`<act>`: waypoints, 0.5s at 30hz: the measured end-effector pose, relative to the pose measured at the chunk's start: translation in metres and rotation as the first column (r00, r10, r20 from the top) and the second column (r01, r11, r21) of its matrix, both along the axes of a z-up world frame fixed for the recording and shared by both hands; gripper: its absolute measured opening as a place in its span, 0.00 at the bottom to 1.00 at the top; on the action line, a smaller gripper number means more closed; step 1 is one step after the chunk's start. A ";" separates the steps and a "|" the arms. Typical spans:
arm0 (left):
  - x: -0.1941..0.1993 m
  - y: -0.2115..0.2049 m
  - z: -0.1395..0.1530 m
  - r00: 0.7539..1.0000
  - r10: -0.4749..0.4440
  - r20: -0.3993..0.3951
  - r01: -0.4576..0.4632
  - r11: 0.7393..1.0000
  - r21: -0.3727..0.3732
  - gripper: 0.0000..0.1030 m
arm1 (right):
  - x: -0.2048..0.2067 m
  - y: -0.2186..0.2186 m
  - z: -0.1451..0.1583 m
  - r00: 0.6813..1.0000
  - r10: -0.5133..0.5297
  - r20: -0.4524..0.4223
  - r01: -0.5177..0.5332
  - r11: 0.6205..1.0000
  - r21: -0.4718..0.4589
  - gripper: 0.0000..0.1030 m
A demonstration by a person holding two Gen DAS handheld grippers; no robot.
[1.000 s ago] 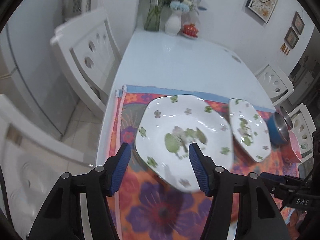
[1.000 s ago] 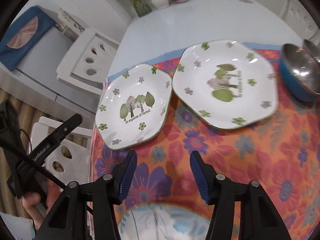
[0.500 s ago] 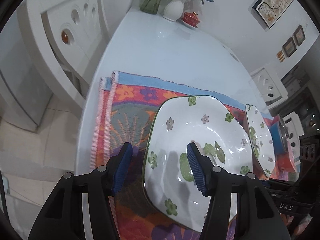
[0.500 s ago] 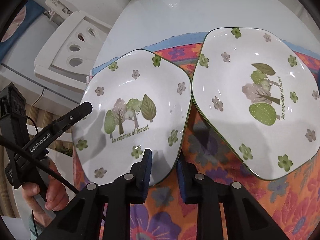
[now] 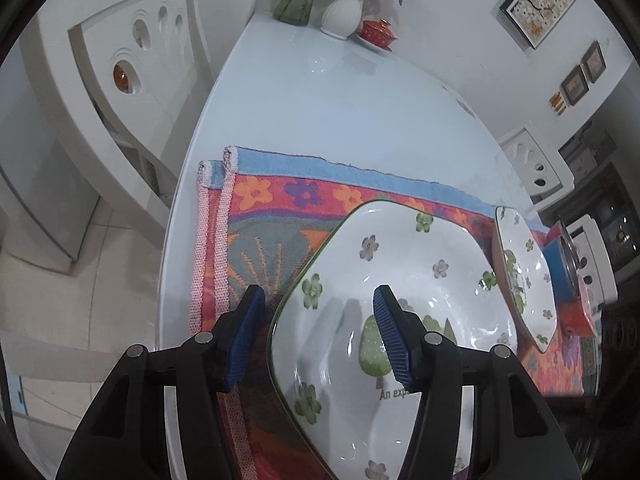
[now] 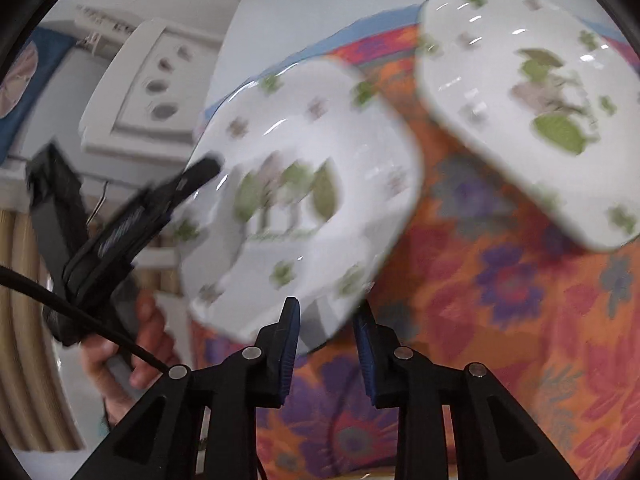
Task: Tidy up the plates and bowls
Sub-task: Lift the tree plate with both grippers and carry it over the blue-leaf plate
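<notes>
Item: near plate (image 6: 304,196), glazed ceramic, on the flowered mat (image 6: 500,280) over the tabletop (image 5: 340,104), beside a second plate (image 6: 532,104). We judge it stiff, slick, breakable; take it by the rim. Right gripper (image 6: 326,330) pinches its near edge. Left gripper (image 5: 318,338) spread, straddling the far rim, one finger each side

Right gripper (image 6: 326,336) fingers (image 6: 290,336) straddle near plate (image 6: 304,184) rim; second plate (image 6: 532,108) beside.
</notes>
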State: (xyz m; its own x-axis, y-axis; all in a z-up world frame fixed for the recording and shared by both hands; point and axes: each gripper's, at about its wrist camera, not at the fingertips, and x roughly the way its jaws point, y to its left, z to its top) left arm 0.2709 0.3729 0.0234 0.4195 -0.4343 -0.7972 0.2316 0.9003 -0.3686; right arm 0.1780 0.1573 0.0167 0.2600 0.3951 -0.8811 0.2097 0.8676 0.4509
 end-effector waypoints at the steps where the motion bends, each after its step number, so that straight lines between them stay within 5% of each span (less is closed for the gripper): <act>1: 0.000 -0.001 -0.001 1.000 -0.004 0.003 0.004 1.000 -0.001 0.52 | 0.004 -0.004 0.000 1.000 -0.005 0.008 0.005 1.000 -0.002 0.26; 5: 0.002 -0.003 -0.003 1.000 -0.014 0.022 0.015 1.000 -0.015 0.50 | 0.027 -0.005 -0.007 0.998 0.059 0.024 -0.059 0.998 -0.002 0.26; 10: 0.000 -0.008 -0.002 0.999 -0.017 0.037 0.017 1.000 0.011 0.44 | 0.033 0.015 0.001 0.977 0.193 0.089 -0.177 0.970 -0.164 0.24; 15: -0.014 -0.005 0.004 0.998 0.006 0.057 -0.006 1.000 -0.002 0.43 | 0.026 0.014 0.007 0.962 0.248 0.118 -0.221 0.954 -0.203 0.24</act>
State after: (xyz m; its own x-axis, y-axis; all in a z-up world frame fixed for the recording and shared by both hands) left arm 0.2569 0.3678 0.0272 0.4665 -0.4333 -0.7711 0.2470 0.9009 -0.3569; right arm 0.2042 0.1709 0.0233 0.3059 0.2919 -0.9062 -0.0634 0.9560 0.2866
